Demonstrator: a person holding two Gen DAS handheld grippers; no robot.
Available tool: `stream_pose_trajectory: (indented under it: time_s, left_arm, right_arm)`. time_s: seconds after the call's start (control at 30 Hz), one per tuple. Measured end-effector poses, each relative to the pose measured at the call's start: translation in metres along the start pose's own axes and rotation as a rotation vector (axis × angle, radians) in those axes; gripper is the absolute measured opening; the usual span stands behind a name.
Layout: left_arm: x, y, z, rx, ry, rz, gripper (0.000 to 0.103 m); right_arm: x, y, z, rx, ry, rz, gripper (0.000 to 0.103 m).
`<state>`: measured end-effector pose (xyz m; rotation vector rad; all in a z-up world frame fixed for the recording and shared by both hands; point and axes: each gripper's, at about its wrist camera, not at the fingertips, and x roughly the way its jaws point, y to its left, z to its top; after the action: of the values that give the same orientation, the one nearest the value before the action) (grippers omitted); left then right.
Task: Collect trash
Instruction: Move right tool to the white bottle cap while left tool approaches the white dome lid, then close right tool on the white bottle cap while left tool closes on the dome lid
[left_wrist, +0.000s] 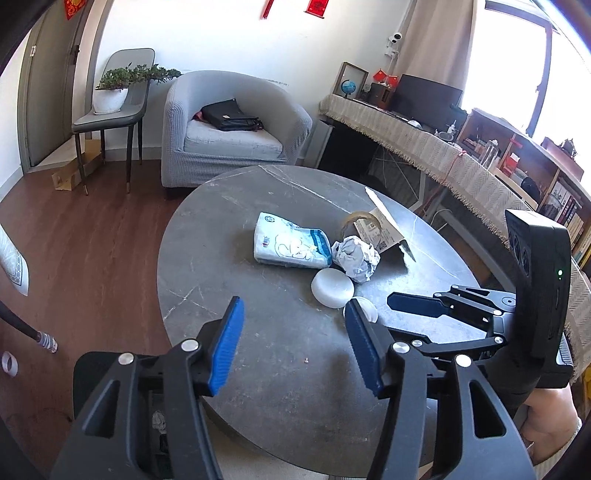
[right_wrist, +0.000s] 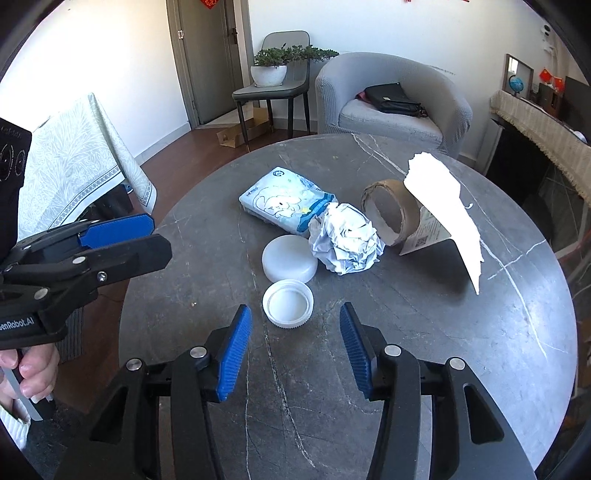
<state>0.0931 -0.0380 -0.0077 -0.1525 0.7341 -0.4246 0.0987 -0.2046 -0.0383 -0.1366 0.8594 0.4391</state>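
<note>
Trash lies grouped on a round grey marble table (right_wrist: 461, 350): a blue-white tissue pack (right_wrist: 284, 203), a crumpled paper ball (right_wrist: 345, 238), a white domed lid (right_wrist: 290, 264), a white screw cap (right_wrist: 288, 302), an empty cardboard tape roll (right_wrist: 389, 212) and a folded card (right_wrist: 443, 206). My right gripper (right_wrist: 295, 343) is open and empty, just short of the screw cap. My left gripper (left_wrist: 293, 339) is open and empty over the table's near side, with the domed lid (left_wrist: 332, 288) ahead to its right. The pack (left_wrist: 291, 245), the ball (left_wrist: 356, 258) and the right gripper (left_wrist: 417, 304) show there too.
A grey armchair (left_wrist: 229, 129) with a black bag (left_wrist: 231, 116) stands behind the table. A chair with a potted plant (left_wrist: 112, 92) is at the back left. A cloth-covered desk (left_wrist: 424, 144) and shelves run along the right. A cloth-draped table (right_wrist: 74, 166) stands on the left.
</note>
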Motion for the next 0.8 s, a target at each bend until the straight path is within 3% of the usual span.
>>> stream_pose_trajectory:
  time_s: [0.27,0.33,0.47,0.8]
  left_arm:
    - [0.009,-0.003,0.0,0.01,0.033,0.024,0.059]
    - [0.012,-0.005,0.001,0.016,0.043,0.026,0.059]
    - [0.014,-0.01,0.003,0.029,0.057,0.015,0.059]
    - [0.037,-0.027,0.007,0.047,0.117,0.008,0.061]
  right_arm:
    - [0.006,0.001,0.0,0.026,0.002,0.023,0.04]
    - [0.007,0.002,0.002,0.023,0.0,0.002,0.03]
    - [0.004,-0.002,0.001,0.03,-0.001,-0.009,0.03]
    - [-0.021,-0.039,0.002,0.191,-0.066,0.021,0.031]
